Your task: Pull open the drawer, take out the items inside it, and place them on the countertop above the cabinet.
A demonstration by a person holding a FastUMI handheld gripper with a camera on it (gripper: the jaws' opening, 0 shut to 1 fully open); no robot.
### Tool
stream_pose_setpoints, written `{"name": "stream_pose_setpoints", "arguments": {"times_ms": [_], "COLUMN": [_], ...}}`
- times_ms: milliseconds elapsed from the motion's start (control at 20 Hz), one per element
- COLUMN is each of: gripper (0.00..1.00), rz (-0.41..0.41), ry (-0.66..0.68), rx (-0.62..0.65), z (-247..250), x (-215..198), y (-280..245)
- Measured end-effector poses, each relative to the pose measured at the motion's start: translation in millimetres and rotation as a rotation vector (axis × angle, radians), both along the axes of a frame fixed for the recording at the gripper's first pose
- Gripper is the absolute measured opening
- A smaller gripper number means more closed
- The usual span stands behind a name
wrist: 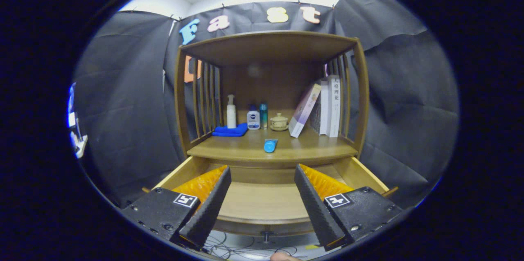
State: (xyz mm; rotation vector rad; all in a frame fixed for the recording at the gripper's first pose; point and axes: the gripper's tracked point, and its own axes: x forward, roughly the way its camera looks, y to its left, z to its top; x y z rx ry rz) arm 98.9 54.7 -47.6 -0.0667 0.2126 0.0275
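The wooden cabinet's drawer (262, 205) is pulled out toward me, and the part of its floor that shows between the fingers is bare wood. My gripper (262, 173) hangs above the drawer, open, with nothing between the fingers. On the countertop (319, 148) above the drawer a blue tube (270, 145) lies near the front edge, just beyond the fingertips. The drawer's knob (266, 234) shows below its front panel.
At the back of the countertop stand a white pump bottle (231, 111), a small white and blue bottle (253, 119), a teal bottle (263, 115), a lidded cup (279, 122) and a folded blue cloth (230, 130). Books (323, 107) lean at the right. Slatted sides and a top board enclose the shelf.
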Motion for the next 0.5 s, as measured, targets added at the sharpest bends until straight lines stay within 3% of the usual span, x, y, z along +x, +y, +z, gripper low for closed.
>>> {"name": "stream_pose_setpoints", "arguments": {"times_ms": [250, 500], "gripper": [0.98, 0.98], "rz": [-0.013, -0.041], "ry": [-0.016, 0.021], "rx": [-0.033, -0.022], "z": [-66.0, -119.5], "x": [-30.3, -33.3], "y": [0.1, -5.6]}}
